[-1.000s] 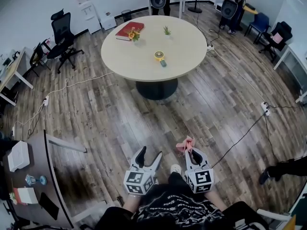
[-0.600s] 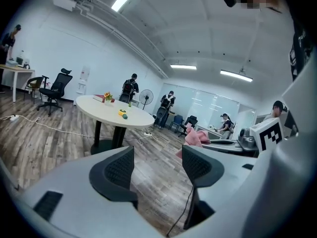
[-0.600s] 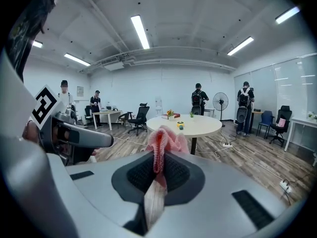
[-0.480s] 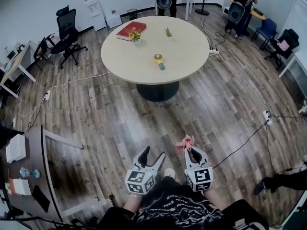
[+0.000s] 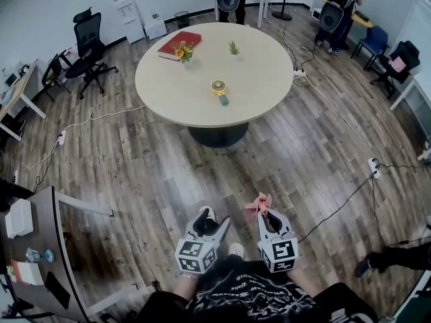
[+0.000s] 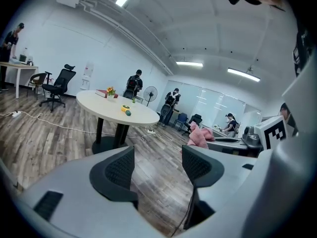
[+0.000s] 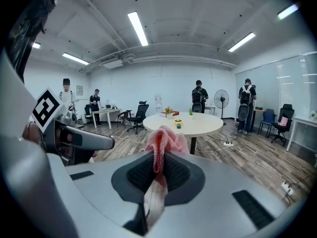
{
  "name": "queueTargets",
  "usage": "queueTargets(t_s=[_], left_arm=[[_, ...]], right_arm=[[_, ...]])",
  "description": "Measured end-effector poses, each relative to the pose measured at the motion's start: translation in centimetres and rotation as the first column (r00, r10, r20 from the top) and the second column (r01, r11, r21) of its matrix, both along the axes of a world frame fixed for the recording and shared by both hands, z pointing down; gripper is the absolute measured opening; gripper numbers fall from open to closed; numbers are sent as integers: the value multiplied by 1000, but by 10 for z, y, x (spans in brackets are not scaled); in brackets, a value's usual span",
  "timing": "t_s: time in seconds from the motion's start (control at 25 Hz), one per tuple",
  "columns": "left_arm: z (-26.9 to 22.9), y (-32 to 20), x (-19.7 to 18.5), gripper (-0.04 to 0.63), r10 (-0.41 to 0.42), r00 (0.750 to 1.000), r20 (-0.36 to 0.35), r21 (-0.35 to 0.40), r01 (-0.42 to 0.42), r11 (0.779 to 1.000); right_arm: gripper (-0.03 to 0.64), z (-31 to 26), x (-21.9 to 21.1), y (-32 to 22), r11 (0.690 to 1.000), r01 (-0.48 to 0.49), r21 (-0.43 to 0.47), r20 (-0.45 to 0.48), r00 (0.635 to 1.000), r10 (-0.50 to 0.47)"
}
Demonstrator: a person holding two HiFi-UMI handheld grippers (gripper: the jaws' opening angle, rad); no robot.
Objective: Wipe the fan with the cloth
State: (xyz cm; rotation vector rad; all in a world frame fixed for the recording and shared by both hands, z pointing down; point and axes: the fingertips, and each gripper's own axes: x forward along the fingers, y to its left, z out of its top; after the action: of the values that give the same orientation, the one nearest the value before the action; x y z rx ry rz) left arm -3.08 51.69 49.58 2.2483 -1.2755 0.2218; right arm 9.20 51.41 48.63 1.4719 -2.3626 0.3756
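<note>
A small yellow fan point(image 5: 218, 86) stands on the round beige table point(image 5: 262, 79) far ahead; it also shows in the left gripper view as the fan point(image 6: 125, 109) and in the right gripper view as the fan point(image 7: 178, 123). My right gripper point(image 5: 264, 214) is shut on a pink cloth point(image 5: 259, 204), which bunches above the jaws as the cloth point(image 7: 166, 140). My left gripper point(image 5: 212, 219) is open with nothing between its pads point(image 6: 119, 170). Both are held low over the wood floor, well short of the table.
On the table lie a red book point(image 5: 179, 41), flowers point(image 5: 181, 50) and a small plant point(image 5: 234, 47). A black office chair point(image 5: 86, 39) stands at the left. Cables point(image 5: 337, 194) run over the floor. A desk point(image 5: 47, 207) is at my near left. People stand at the back.
I have stepped a little closer to the table and both grippers came along. The cloth stays in the right jaws; the left jaws stay apart.
</note>
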Motion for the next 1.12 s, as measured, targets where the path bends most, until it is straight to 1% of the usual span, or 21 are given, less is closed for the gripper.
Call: queueTargets(t_s=[0.24,0.44,0.6,0.8,0.88,1.0,1.12], left_arm=[[9,-67,-17,311,22,1000,-6,-17,-22,1000],[15,-130,-33,311,77,997,-6,-30,-77,997],[14,-181,-49,311,110,994,-2,-17,-110,994],[4,-230,-65,311,175,984,27,9,-176,984],[3,-247,-75,311,176,984,25,13,-176,984],[11,-268,-89,311,155,988,13,1,-155,988],[19,-284,-100,311,141,990,20,-15,-141,990]], right_arm=[[31,5,-15,-62,1000,-28,-11,-29,999,28],[31,6,-35,-119,999,-45,-19,-70,997,43],[31,6,-51,-163,997,-75,-19,-80,994,74],[31,7,-74,-203,993,-109,-34,-62,992,107],[31,11,-84,-213,992,-120,-47,-61,991,117],[31,19,-91,-224,990,-130,-54,-67,990,127],[31,25,-98,-237,990,-129,-53,-69,990,126]])
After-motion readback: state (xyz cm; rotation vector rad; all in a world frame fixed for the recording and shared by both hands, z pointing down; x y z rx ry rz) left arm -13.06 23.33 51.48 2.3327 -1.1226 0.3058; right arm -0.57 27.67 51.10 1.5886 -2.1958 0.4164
